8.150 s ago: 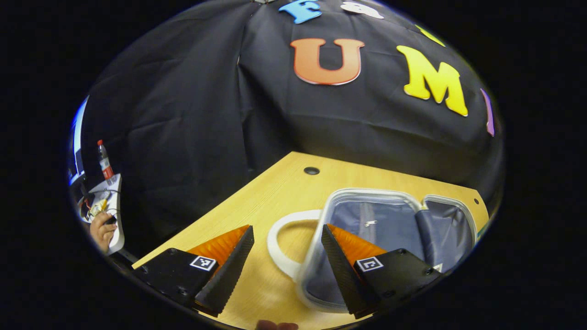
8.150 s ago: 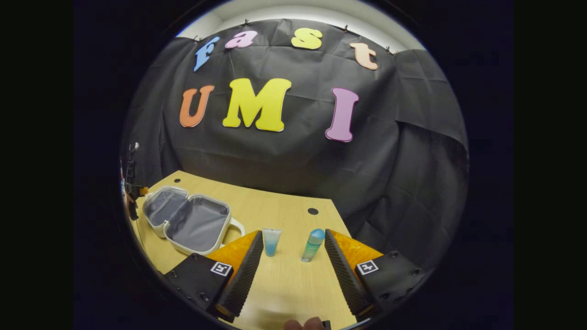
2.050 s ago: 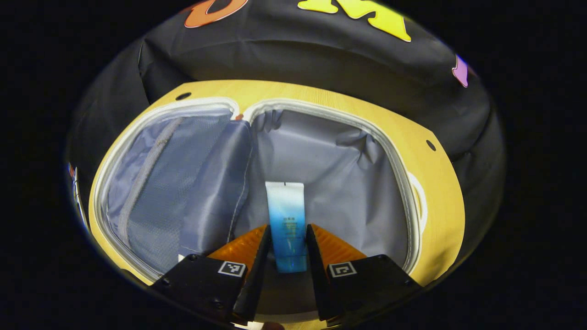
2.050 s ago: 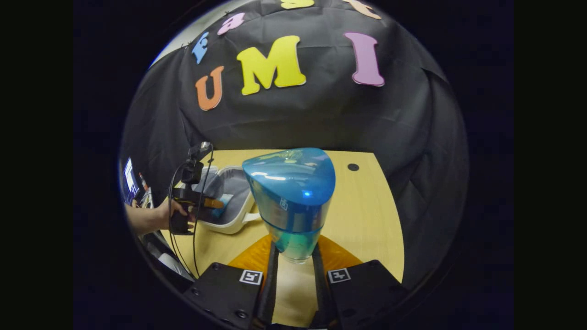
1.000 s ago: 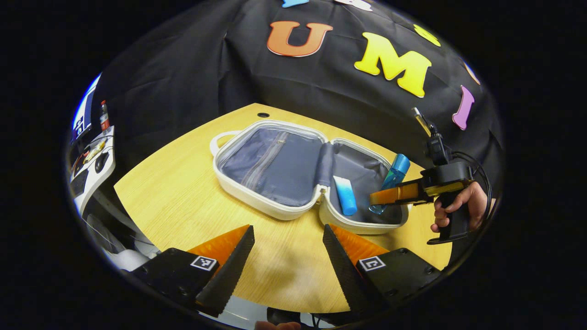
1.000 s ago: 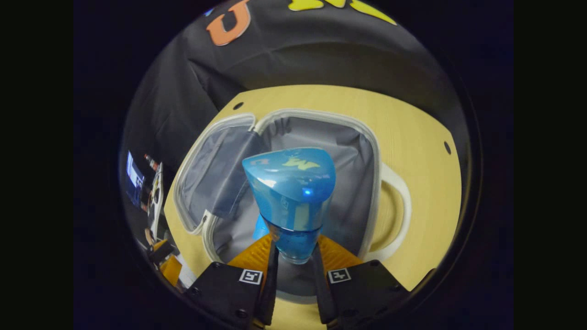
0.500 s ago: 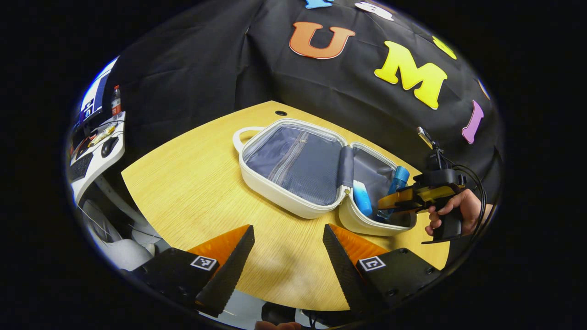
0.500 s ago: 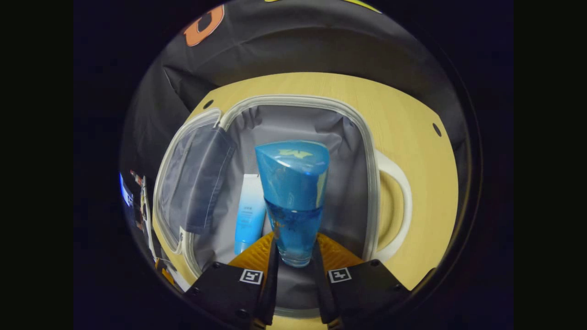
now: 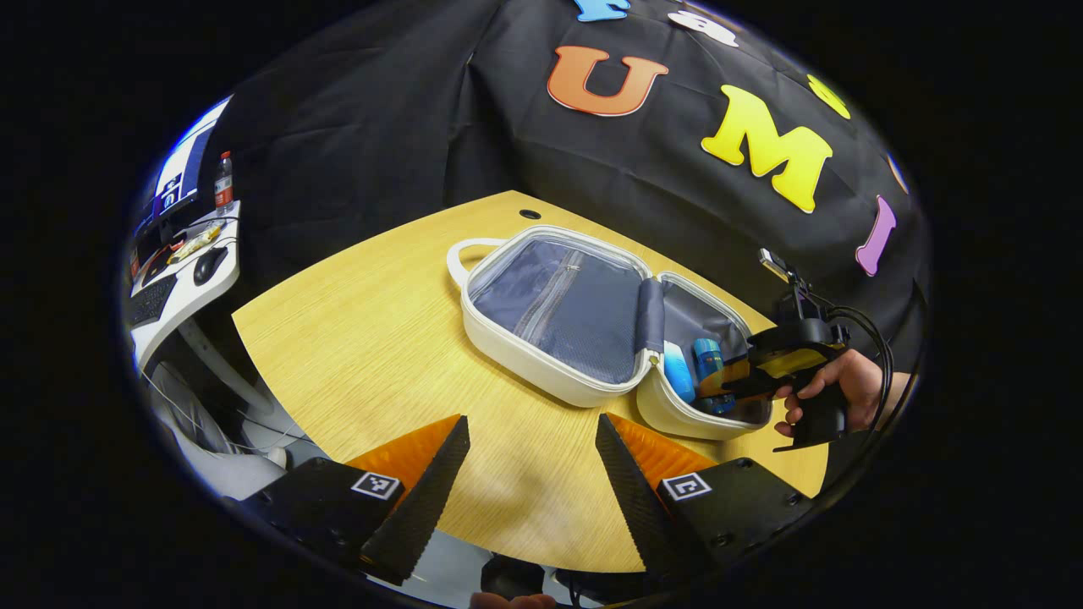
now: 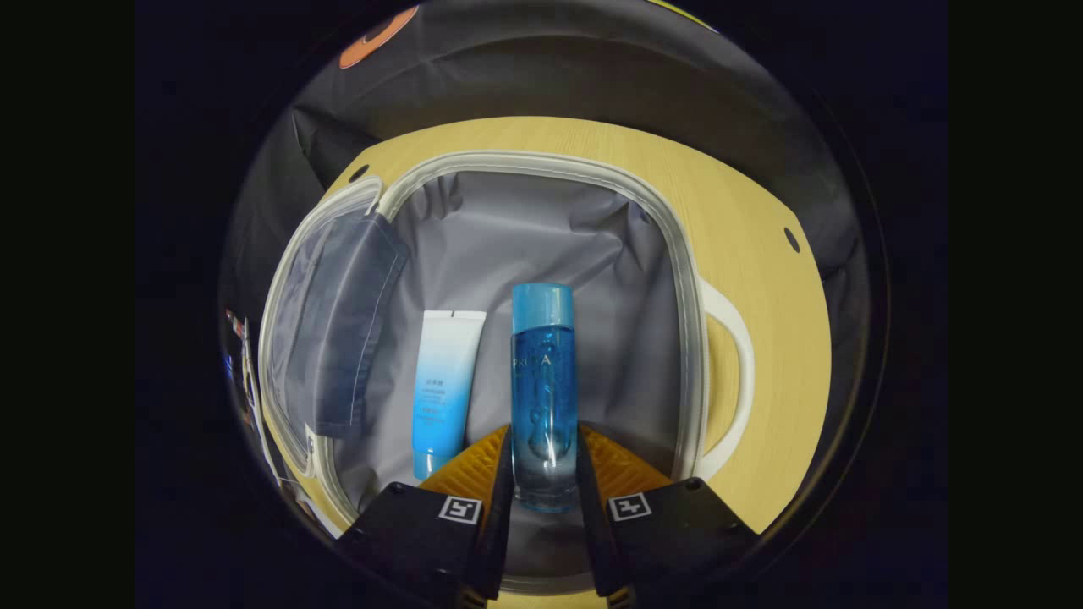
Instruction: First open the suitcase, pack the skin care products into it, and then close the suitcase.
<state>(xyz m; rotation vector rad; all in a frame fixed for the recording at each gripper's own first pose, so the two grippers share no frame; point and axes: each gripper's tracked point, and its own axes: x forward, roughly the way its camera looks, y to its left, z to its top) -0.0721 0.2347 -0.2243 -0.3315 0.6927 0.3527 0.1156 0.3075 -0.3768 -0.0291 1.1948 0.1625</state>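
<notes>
Right gripper (image 10: pixel 544 474) clenched on bottle (image 10: pixel 543 389) base, bottle low over grey lining of open suitcase (image 10: pixel 677 254), just right of tube (image 10: pixel 444 381). Best: lay flat, part fingers, lift straight out. Left gripper (image 9: pixel 529 474) released, empty, above table (image 9: pixel 355 321) near edge.

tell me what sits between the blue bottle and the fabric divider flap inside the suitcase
The white-and-blue tube lies flat on the grey lining between the bottle and the flap, as the right gripper view shows.
</notes>
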